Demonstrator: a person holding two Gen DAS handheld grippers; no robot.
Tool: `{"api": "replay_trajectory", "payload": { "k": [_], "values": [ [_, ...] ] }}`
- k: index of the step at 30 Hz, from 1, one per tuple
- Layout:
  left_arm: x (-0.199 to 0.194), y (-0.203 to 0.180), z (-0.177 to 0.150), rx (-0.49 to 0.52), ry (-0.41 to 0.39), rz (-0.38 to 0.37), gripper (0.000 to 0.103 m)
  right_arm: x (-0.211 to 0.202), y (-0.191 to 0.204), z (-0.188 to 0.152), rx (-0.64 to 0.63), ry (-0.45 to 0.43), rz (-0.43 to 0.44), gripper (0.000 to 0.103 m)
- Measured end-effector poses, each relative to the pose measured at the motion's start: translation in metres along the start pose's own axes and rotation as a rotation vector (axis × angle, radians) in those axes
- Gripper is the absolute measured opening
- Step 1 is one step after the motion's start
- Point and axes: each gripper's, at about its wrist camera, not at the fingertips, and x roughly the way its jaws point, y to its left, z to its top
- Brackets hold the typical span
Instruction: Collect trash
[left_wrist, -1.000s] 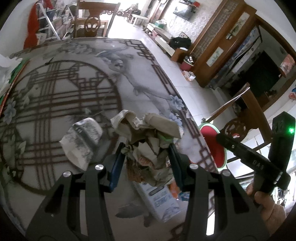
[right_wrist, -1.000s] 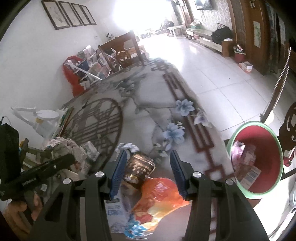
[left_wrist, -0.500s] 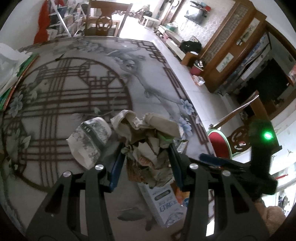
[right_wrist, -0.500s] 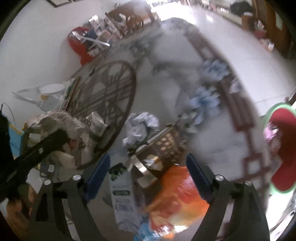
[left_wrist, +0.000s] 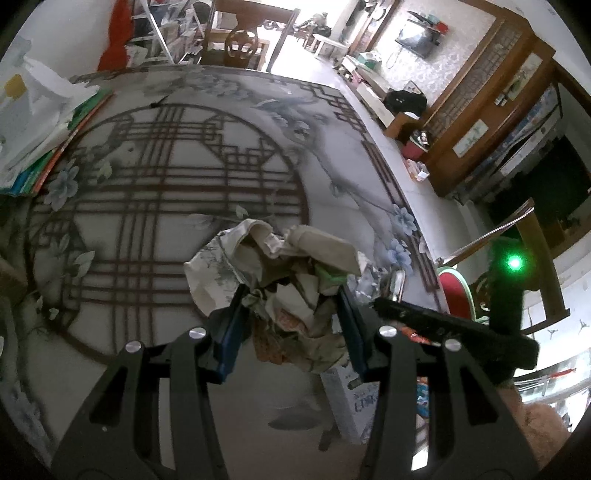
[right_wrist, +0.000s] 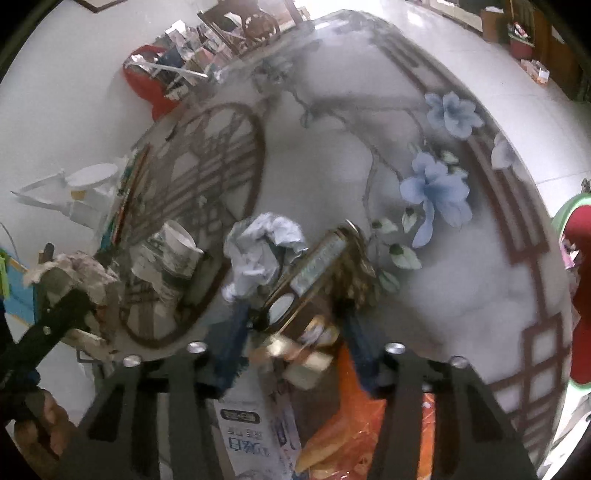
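Compared with a second ago, the right gripper (right_wrist: 293, 325) has dropped onto the litter pile and its blue jaws, flung wide half a second back, have just been closing – they now press on a dark brown and gold snack packet (right_wrist: 321, 273). The left gripper (left_wrist: 290, 321) has shifted only slightly and is clamped, as before, on a bundle of crumpled beige and grey paper wrappers (left_wrist: 291, 277).

Relative to the snack packet: a crumpled pale blue tissue (right_wrist: 262, 247) lies just beside it on the left; a white, grey-printed paper cup (right_wrist: 171, 258) lies further left on its side; an orange plastic bag (right_wrist: 354, 424) and a white carton with blue lettering (right_wrist: 251, 432) lie below it, under the right gripper's arms. The wrapper bundle hangs well to the left of the packet, above the table.

The surface is a glossy grey table (right_wrist: 461, 295) printed with brown lattice and blue flowers. A red bin with a green rim (right_wrist: 576, 295) stands past the table edge, far right of the packet. White tiled floor and a wooden chair (left_wrist: 240, 40) fill the room beyond.
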Motion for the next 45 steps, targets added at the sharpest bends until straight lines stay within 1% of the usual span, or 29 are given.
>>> {"api": "replay_trajectory", "payload": {
  "k": [4,12,17,24,29,31,33,34,35,36,37,39,40,41,42,45],
  "values": [
    [0.002,0.0,0.001,0.0,0.003,-0.008,0.046,-0.021,0.002,0.005,-0.006,-0.063,0.008,0.037],
    [0.007,-0.012,0.004,0.022,0.006,-0.023,0.046,-0.056,-0.005,0.011,0.0,-0.153,0.012,0.036],
    [0.013,-0.028,0.007,0.044,0.011,-0.035,0.046,-0.072,-0.019,0.012,0.017,-0.18,0.0,0.036],
    [0.025,-0.065,0.009,0.089,0.023,-0.065,0.046,-0.098,-0.045,0.01,0.045,-0.223,-0.002,0.036],
    [0.032,-0.094,0.008,0.114,0.023,-0.086,0.046,-0.113,-0.065,0.006,0.053,-0.238,-0.012,0.036],
    [0.036,-0.104,0.008,0.122,0.022,-0.087,0.046,-0.117,-0.073,0.004,0.057,-0.238,-0.018,0.036],
    [0.038,-0.11,0.008,0.121,0.021,-0.081,0.046,-0.111,-0.079,0.004,0.048,-0.197,-0.033,0.038],
    [0.039,-0.112,0.008,0.117,0.022,-0.077,0.046,-0.108,-0.081,0.003,0.041,-0.178,-0.039,0.04],
    [0.04,-0.113,0.008,0.113,0.023,-0.071,0.046,-0.101,-0.082,0.002,0.03,-0.15,-0.054,0.05],
    [0.04,-0.114,0.008,0.109,0.021,-0.064,0.046,-0.096,-0.082,0.001,0.023,-0.14,-0.058,0.065],
    [0.039,-0.114,0.008,0.108,0.019,-0.059,0.046,-0.087,-0.081,0.0,0.004,-0.122,-0.066,0.07],
    [0.038,-0.114,0.007,0.108,0.017,-0.042,0.046,-0.073,-0.078,-0.001,-0.024,-0.102,-0.076,0.076],
    [0.038,-0.115,0.006,0.106,0.017,-0.036,0.046,-0.064,-0.075,0.001,-0.059,-0.085,-0.095,0.08],
    [0.037,-0.113,0.005,0.1,0.017,-0.028,0.046,-0.057,-0.071,0.003,-0.1,-0.07,-0.122,0.086],
    [0.036,-0.112,0.004,0.096,0.017,-0.023,0.046,-0.05,-0.066,0.005,-0.151,-0.051,-0.146,0.089],
    [0.033,-0.106,0.001,0.077,0.017,0.0,0.046,-0.031,-0.05,0.013,-0.35,0.017,-0.213,0.091]
  ]
}}
